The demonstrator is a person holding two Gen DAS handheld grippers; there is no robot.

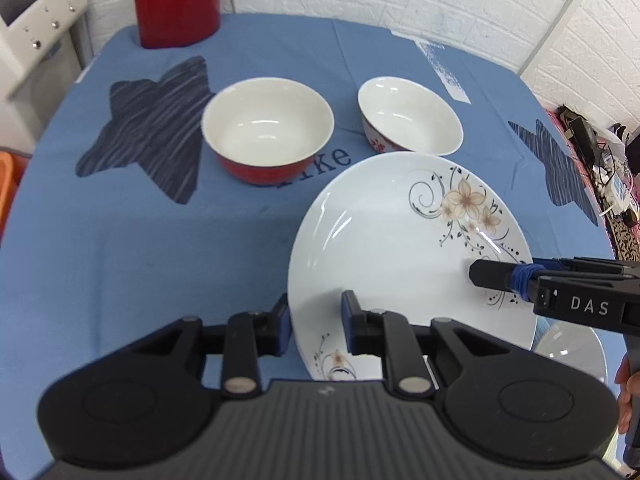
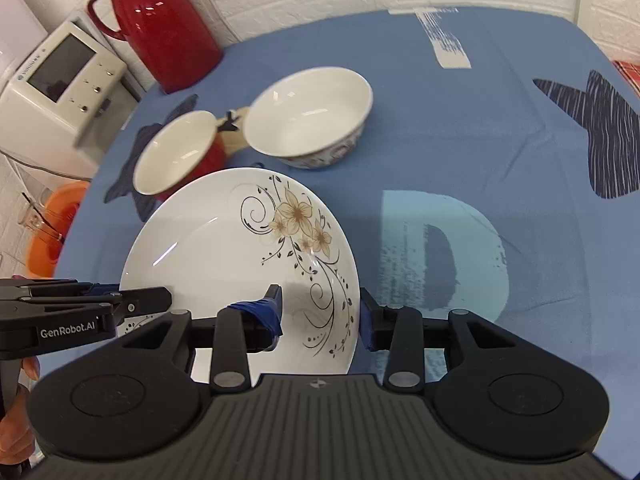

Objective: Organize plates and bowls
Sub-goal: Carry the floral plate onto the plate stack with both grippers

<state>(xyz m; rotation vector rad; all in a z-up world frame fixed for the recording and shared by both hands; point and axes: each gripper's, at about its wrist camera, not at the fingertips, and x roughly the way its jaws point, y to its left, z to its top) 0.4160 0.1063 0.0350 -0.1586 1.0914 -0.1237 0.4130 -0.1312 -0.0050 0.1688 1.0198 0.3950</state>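
A white plate with a flower pattern (image 1: 392, 248) is held tilted above the blue tablecloth, also seen in the right wrist view (image 2: 224, 248). My left gripper (image 1: 316, 320) straddles its left rim, one finger each side. My right gripper (image 2: 320, 314) straddles its right rim the same way. A second white plate (image 1: 576, 348) lies partly hidden below it at the right. A red bowl with white inside (image 1: 268, 128) and a white bowl with red pattern (image 1: 408, 114) stand behind, also in the right wrist view as the red bowl (image 2: 180, 156) and the white bowl (image 2: 308, 116).
A red thermos jug (image 1: 176, 0) stands at the table's far left corner. A white appliance (image 2: 60, 92) sits beyond the table's left edge, an orange bin (image 2: 52, 228) below it. Clutter lies off the table's right edge (image 1: 600, 168).
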